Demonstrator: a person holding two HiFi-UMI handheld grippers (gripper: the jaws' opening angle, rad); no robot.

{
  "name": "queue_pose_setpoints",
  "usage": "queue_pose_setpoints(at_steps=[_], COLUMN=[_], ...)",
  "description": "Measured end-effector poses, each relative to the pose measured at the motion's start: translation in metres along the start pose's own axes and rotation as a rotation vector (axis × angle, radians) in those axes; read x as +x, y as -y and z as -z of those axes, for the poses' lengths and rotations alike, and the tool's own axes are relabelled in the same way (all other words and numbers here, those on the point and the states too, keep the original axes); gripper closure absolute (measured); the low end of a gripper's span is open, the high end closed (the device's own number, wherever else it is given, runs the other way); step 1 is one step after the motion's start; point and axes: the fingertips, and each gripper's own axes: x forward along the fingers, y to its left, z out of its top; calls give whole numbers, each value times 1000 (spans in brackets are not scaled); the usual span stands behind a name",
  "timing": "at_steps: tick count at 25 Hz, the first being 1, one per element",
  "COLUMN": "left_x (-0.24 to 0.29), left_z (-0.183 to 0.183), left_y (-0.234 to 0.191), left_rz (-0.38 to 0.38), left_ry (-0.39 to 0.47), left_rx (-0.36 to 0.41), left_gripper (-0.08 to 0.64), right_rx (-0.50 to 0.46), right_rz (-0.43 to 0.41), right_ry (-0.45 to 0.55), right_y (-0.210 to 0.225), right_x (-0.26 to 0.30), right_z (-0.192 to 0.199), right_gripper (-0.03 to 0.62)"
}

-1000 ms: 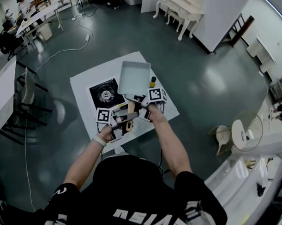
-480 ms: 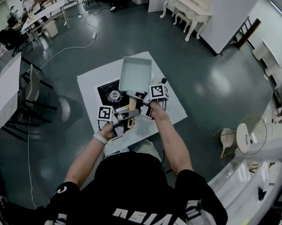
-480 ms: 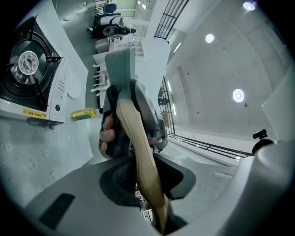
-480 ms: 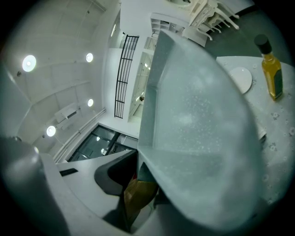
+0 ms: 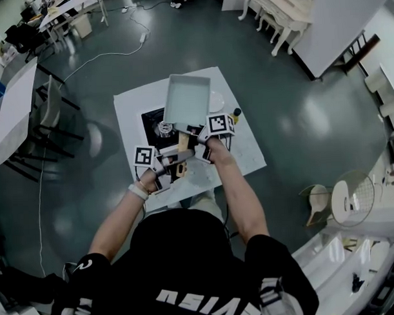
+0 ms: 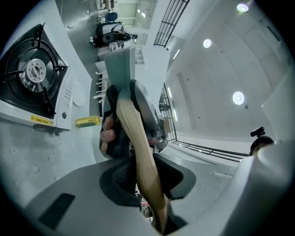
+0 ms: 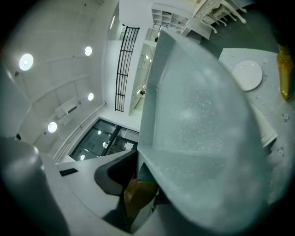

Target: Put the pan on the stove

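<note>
Both grippers hold a pale square pan [image 5: 187, 99] in the air by its wooden handle [image 5: 182, 142]. My left gripper [image 5: 172, 163] is shut on the near end of the handle [image 6: 138, 156]. My right gripper [image 5: 203, 147] is shut on the handle [image 7: 137, 196] close under the pan body [image 7: 203, 138]. The black gas stove [image 5: 156, 125] sits on the white table [image 5: 198, 179], and the pan's left part hides its right side. In the left gripper view the stove's burner [image 6: 33, 73] shows at the left, below the pan.
A yellow bottle [image 5: 235, 113] stands right of the pan near the right gripper, also seen as the bottle [image 6: 87, 121]. A small white plate [image 7: 247, 75] lies on the table behind it. Dark floor surrounds the small table; chairs and desks stand far left.
The pan, held by both grippers, has shifted left: it hung beside the stove's right edge, and now it overlaps the stove. Both grips are unchanged.
</note>
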Motion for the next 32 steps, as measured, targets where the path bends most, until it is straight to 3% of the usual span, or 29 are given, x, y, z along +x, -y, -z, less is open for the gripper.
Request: queue_pose_setpoints(at_steps=[32], left_x=[-69], left_z=[1], left_y=[-59], left_rz=[-58], left_ry=[105], left_rx=[-12], left_gripper=[480], right_rx=[17], right_rz=[-23], right_ry=[-135], right_y=[53], right_x=[77], right_z=[49], right_gripper=[479])
